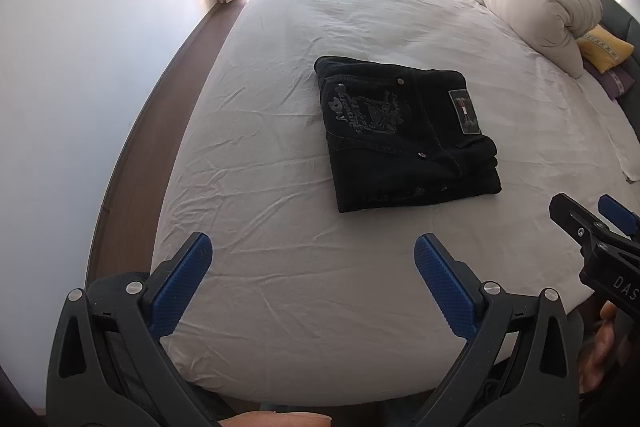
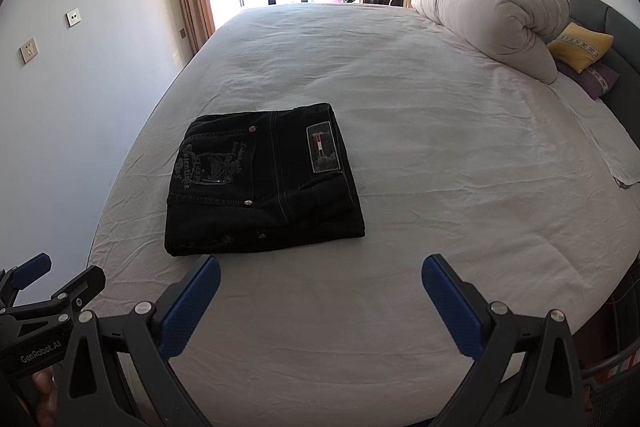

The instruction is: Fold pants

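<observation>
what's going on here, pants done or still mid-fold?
Looks done. The black pants lie folded into a compact stack on the white bed sheet. Neither set of tongs touches them: left tongs and right tongs are both open and empty, hovering over the sheet at the near edge.

A: left hand-held gripper (image 1: 312, 263): black plastic frame, blue textured pads (image 1: 444, 287), silver pivot screws.
B: same on right hand-held gripper (image 2: 320, 287). White "GenRobot.AI" lettering on the left unit's side, "DAS" on the right's. Bare skin on the hand (image 1: 604, 343) gripping the handle.
</observation>
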